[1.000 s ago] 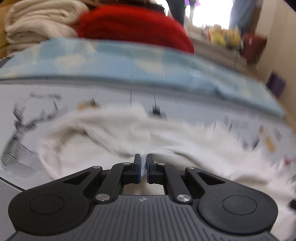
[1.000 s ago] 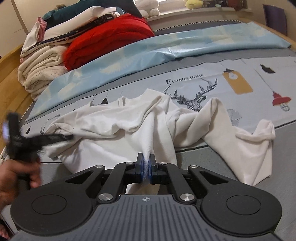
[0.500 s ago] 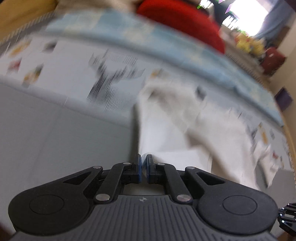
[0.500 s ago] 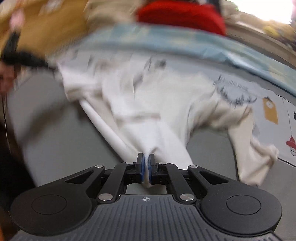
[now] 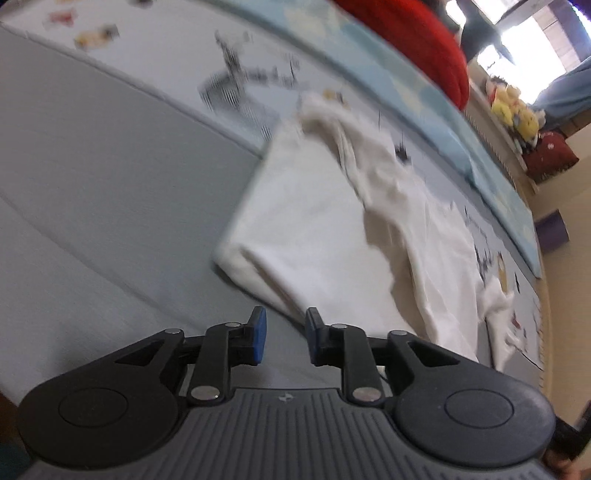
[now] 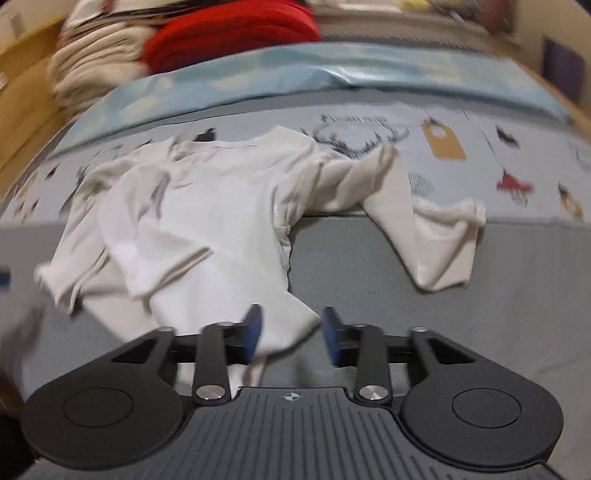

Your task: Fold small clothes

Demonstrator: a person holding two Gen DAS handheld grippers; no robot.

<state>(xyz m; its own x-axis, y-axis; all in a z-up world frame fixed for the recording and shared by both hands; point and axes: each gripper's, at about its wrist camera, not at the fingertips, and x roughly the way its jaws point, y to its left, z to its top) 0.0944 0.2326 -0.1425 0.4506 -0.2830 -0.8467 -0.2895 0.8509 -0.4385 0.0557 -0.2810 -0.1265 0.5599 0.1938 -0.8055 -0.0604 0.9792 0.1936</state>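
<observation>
Left gripper (image 5: 282, 338): jaws part-way apart, just been opening, nothing between the pads, only grey bed cover (image 5: 92, 206) showing in the gap. Hem corner of the white shirt (image 5: 314, 221) sits just beyond the right pad, at 12 to 1 o'clock, not pinched.

Right gripper (image 6: 291, 334): jaws moderately wide, just been opening. The shirt's (image 6: 207, 221) bottom corner lies loose in the gap, up against the left pad and clear of the right pad, so not gripped.

Shirt lies on the bed, body spread from the right jaws toward 11 o'clock, wrinkled, partly folded over itself. One sleeve (image 6: 436, 236) trails off at 1 o'clock, its cuff on the grey cover. Collar end toward 12 o'clock rests on the printed sheet (image 6: 443, 136) with the deer and tag drawings.

Farther out at 12 o'clock: light blue blanket (image 6: 332, 81) across the bed. Behind it at 11 o'clock, red knit item (image 6: 229, 33) and a stack of cream towels (image 6: 96, 70). Both views motion-blurred.
</observation>
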